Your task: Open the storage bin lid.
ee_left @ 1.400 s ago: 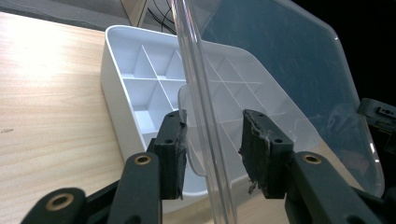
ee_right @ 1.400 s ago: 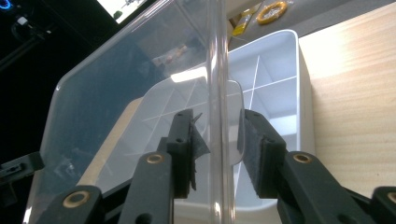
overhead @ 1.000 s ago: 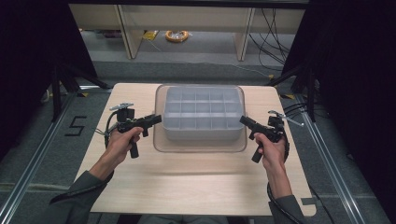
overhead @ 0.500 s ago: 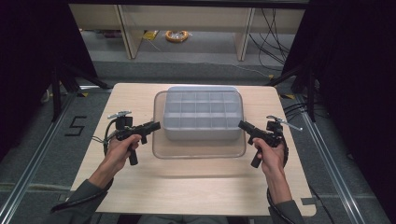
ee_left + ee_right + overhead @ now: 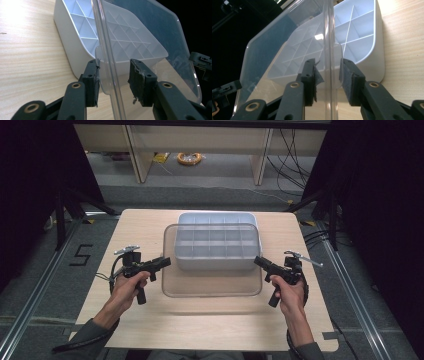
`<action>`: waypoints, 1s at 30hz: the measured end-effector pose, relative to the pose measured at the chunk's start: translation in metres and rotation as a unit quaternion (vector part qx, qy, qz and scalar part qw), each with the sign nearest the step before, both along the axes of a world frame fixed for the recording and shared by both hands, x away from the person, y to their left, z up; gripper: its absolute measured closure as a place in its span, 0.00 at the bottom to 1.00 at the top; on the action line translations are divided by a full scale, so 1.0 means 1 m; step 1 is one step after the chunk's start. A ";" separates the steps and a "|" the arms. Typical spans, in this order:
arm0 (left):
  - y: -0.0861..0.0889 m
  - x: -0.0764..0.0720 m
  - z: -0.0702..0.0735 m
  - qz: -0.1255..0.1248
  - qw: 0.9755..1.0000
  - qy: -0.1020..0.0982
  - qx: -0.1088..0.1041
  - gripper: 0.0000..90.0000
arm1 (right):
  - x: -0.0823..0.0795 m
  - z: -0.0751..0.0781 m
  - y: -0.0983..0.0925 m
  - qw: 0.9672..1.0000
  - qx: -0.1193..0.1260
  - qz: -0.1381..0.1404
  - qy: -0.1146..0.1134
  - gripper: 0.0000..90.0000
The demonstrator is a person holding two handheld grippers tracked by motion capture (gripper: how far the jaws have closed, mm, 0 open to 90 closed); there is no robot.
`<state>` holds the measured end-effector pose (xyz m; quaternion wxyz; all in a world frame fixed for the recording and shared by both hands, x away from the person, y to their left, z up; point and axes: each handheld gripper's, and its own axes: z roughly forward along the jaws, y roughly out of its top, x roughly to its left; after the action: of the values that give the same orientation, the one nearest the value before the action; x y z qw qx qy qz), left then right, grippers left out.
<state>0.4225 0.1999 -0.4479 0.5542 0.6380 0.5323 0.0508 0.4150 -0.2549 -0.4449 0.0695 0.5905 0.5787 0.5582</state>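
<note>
The clear lid [image 5: 212, 280] looks light, stiff and slippery; its side tabs are the best hold. Both the left gripper [image 5: 113, 83] and the right gripper [image 5: 328, 75] have their jaws apart around those tabs, over the near edge of the white divided box [image 5: 212, 251].

Lid [image 5: 140, 37]: clear glossy plastic, smooth. Divided storage box [image 5: 82, 37] beneath lid: white matt plastic. Table [image 5: 150, 325] under box: pale wood grain, satin; gripper pads [image 5: 347, 75] look rough, frayed.

Light wooden table [image 5: 150, 330] on grey carpet floor [image 5: 45, 285] | white "5" marking [image 5: 81, 255] on the floor at left | metal rail [image 5: 357, 295] at right | pale shelving [image 5: 135, 150] behind, yellow cable coil [image 5: 189, 158] beneath | black cables [image 5: 292, 150] | dark surroundings on both sides
</note>
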 end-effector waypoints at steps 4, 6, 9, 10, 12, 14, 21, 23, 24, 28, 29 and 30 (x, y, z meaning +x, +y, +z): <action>0.001 -0.004 -0.001 -0.003 1.000 -0.002 0.001 0.66 | -0.003 -0.002 0.002 1.000 0.013 0.004 0.010 0.74; 0.001 -0.008 -0.001 -0.006 1.000 0.002 0.003 0.66 | -0.008 -0.002 0.003 1.000 0.020 0.000 0.021 0.73; -0.001 -0.013 -0.003 -0.008 1.000 0.002 -0.008 0.66 | -0.012 -0.003 -0.001 1.000 0.018 0.006 0.010 0.73; -0.001 -0.013 -0.003 -0.008 1.000 0.002 -0.008 0.66 | -0.012 -0.003 -0.001 1.000 0.018 0.006 0.010 0.73; -0.002 -0.016 -0.004 -0.015 1.000 0.004 0.000 0.66 | -0.017 -0.003 -0.002 1.000 0.009 0.000 0.013 0.73; -0.004 -0.020 -0.005 -0.017 1.000 0.005 -0.004 0.66 | -0.026 -0.004 -0.004 0.999 0.026 -0.001 0.020 0.73; -0.005 -0.033 -0.010 -0.040 0.999 0.012 0.002 0.65 | -0.039 -0.011 -0.012 1.000 0.023 0.005 0.008 0.73; -0.006 -0.036 -0.011 -0.037 0.999 0.014 0.003 0.65 | -0.043 -0.012 -0.012 1.000 0.025 0.001 0.015 0.73; -0.006 -0.040 -0.013 -0.037 0.999 0.014 0.000 0.65 | -0.048 -0.012 -0.010 0.999 0.030 0.002 0.020 0.73; -0.003 -0.046 -0.016 -0.036 0.999 0.014 0.001 0.65 | -0.052 -0.015 -0.009 1.000 0.017 0.006 0.020 0.73; -0.002 -0.048 -0.017 -0.041 0.999 0.015 0.005 0.65 | -0.054 -0.017 -0.009 1.000 0.019 0.011 0.016 0.73; 0.000 -0.052 -0.020 -0.045 0.999 0.020 0.003 0.65 | -0.058 -0.021 -0.009 1.000 0.016 0.014 0.017 0.73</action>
<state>0.3709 0.1997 -0.4676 0.5431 0.6638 0.5140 0.0152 0.3574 -0.2640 -0.4663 0.0417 0.5926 0.5790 0.5584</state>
